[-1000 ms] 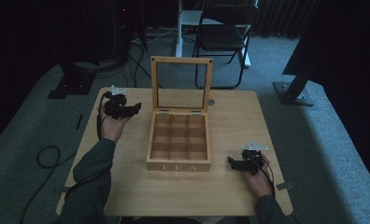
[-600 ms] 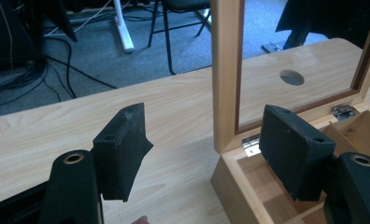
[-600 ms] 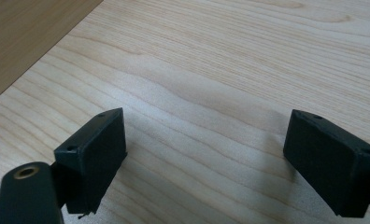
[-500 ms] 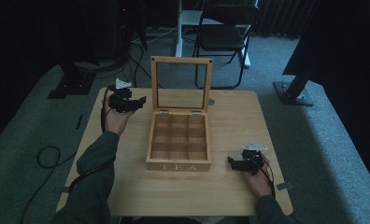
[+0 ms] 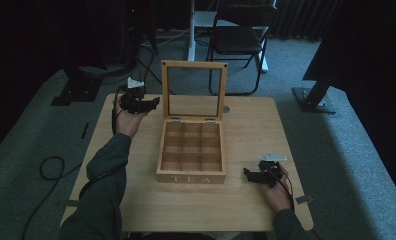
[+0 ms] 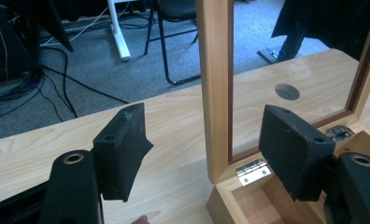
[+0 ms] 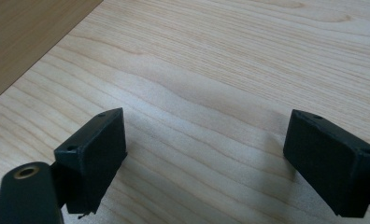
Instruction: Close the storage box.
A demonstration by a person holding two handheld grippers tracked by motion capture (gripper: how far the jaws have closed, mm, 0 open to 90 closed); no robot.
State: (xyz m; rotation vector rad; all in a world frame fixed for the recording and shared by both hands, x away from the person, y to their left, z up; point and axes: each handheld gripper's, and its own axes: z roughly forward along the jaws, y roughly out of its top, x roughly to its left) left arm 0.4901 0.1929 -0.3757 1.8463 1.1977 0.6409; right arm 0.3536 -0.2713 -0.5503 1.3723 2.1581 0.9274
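on the wooden table (image 5: 246,125) sits a tea box (image 5: 191,152), and everything else can be placed from that box. its lid (image 5: 194,89) stands straight up at the back, a wood frame with a clear window in it. inside the box are small square holes, and they look empty.

the left gripper (image 5: 145,104) is up by the left edge of the standing lid. from the left gripper view, the lid's side post (image 6: 216,84) stands between the two black jaws. the jaws are wide apart and the pads (image 6: 122,149) do not press on the post, so nothing is held.

the right gripper (image 5: 256,175) rests on the table just to the right of the box's front corner, apart from it. its jaws are wide too, with bare wood (image 7: 206,121) between them.

my guess is that the step in hand is reaching for the lid to shut the box. the next move calls for the left gripper to slide a bit closer, squeeze the post gently, and tip the lid forward and down on its hinges (image 6: 253,170). the right gripper may need to hold the box steady so it does not slide.
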